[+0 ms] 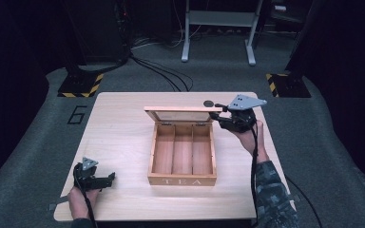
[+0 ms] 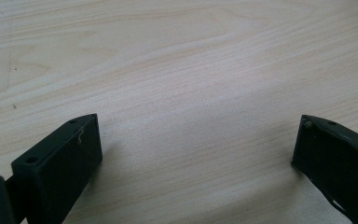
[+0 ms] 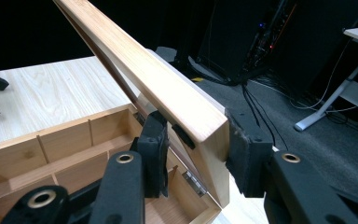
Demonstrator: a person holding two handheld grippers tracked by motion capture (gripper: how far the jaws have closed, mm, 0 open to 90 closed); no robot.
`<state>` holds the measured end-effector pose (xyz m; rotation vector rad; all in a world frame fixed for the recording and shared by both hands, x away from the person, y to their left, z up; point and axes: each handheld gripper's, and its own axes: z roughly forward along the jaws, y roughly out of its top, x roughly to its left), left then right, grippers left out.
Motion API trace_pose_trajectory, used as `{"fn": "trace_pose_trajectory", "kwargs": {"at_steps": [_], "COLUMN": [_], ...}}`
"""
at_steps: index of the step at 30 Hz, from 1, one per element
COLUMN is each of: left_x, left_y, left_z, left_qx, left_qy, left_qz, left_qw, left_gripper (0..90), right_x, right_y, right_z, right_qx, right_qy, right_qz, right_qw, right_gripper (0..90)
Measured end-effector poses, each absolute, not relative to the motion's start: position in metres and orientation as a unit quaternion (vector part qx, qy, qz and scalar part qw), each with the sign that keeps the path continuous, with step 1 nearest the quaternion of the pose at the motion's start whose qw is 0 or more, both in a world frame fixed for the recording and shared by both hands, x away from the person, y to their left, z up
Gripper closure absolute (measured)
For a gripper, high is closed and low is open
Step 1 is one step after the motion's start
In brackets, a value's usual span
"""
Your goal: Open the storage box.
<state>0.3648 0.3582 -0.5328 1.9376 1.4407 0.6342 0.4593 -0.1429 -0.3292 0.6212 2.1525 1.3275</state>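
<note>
Right gripper point(image 3: 193, 154) clamps raised lid point(image 3: 158, 84); left gripper point(image 2: 196, 158) jaws apart.

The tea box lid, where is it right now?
The lid stands raised at the back of the tea box, mid-table in the high view, its right edge pinched by the right claw.

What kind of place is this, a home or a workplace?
Most likely a lab or recording studio, not a home. A lone wooden table stands on grey carpet, hazard-striped stand bases sit at its far corners, cables run across the floor, and a "6" is marked on the carpet.
</note>
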Motion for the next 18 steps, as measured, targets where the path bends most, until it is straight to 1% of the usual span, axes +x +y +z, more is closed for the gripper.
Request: {"fn": "trace_pose_trajectory", "kwargs": {"at_steps": [18], "left_x": [0.3648], "left_y": [0.3584], "left_z": [-0.5328], "left_qx": [0.736], "left_qy": [0.548], "left_qz": [0.241], "left_qw": [0.316], "left_gripper": [1.0], "right_x": [0.4678], "right_y": [-0.1439], "right_z": [-0.3253], "right_qx": [0.237], "right_qy": [0.796], "right_qz": [0.495], "right_qw": [0.256], "right_gripper": [61.2]}}
